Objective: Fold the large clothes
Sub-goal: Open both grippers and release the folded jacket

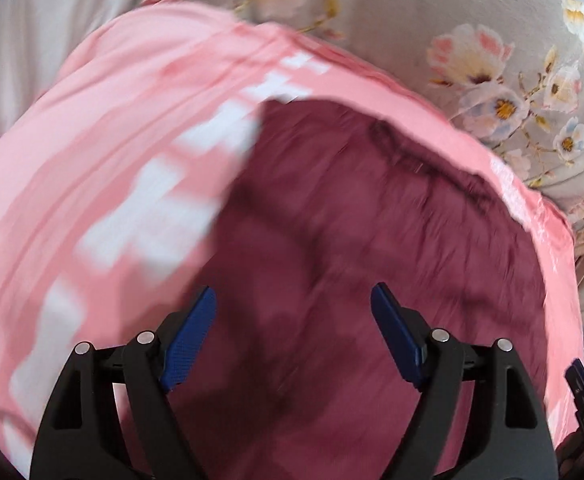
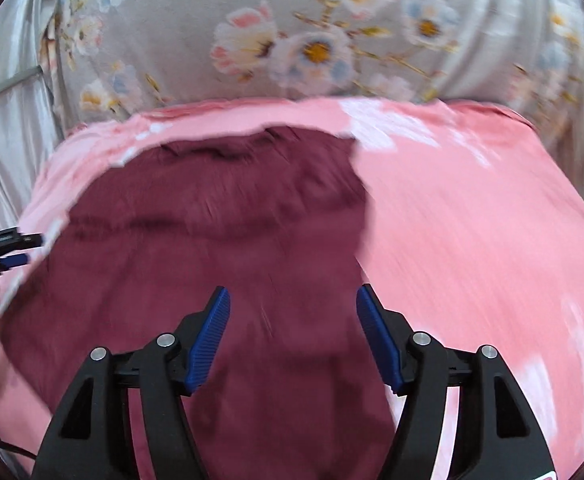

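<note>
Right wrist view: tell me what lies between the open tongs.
Only the maroon garment, lying below the right tongs on the pink sheet; nothing is gripped. The right wrist view shows it.

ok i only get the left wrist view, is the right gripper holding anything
Observer: No. The right gripper is open, with nothing between its jaws.
Operator: whats under it
Observer: The maroon garment. Its right edge runs up from the gripper's right finger, with pink cloth beyond.
Operator: can that view see my gripper
Observer: Yes, the left gripper shows at its left edge, by the garment's left side.
</note>
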Available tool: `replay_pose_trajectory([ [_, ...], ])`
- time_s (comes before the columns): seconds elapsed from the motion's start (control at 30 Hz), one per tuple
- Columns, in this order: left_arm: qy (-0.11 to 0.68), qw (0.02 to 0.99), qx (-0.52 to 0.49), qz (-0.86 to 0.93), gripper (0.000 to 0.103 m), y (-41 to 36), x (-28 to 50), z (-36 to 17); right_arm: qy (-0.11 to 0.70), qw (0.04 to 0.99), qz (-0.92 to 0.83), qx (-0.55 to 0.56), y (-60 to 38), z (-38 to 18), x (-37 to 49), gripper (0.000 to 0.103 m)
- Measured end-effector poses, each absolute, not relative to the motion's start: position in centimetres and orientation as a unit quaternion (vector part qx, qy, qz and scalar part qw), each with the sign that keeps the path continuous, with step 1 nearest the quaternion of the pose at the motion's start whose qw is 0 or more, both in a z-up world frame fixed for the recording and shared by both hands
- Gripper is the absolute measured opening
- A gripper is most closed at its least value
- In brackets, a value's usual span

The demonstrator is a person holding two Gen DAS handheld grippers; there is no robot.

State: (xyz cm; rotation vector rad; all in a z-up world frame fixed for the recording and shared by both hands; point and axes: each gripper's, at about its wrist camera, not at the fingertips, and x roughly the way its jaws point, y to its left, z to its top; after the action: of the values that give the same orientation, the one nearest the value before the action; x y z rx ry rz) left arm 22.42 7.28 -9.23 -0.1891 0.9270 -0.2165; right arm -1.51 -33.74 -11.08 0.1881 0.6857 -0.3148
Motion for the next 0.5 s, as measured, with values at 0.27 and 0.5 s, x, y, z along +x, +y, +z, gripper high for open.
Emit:
replay_pose_trajectory([
  [0.27,0.464,0.878,-0.105,-0.057,0.08,14.6,13.6,-12.9,0.365,0.902,-0.173,0.152,-32.2,-15.9,-7.7,0.067],
  [0.5,0.452,0.88,-0.133,-0.061,0.069,14.8,12.1,-13.2,0.352,0.897,-0.164,0.213,-32.6,-16.8,-8.0,0.065],
])
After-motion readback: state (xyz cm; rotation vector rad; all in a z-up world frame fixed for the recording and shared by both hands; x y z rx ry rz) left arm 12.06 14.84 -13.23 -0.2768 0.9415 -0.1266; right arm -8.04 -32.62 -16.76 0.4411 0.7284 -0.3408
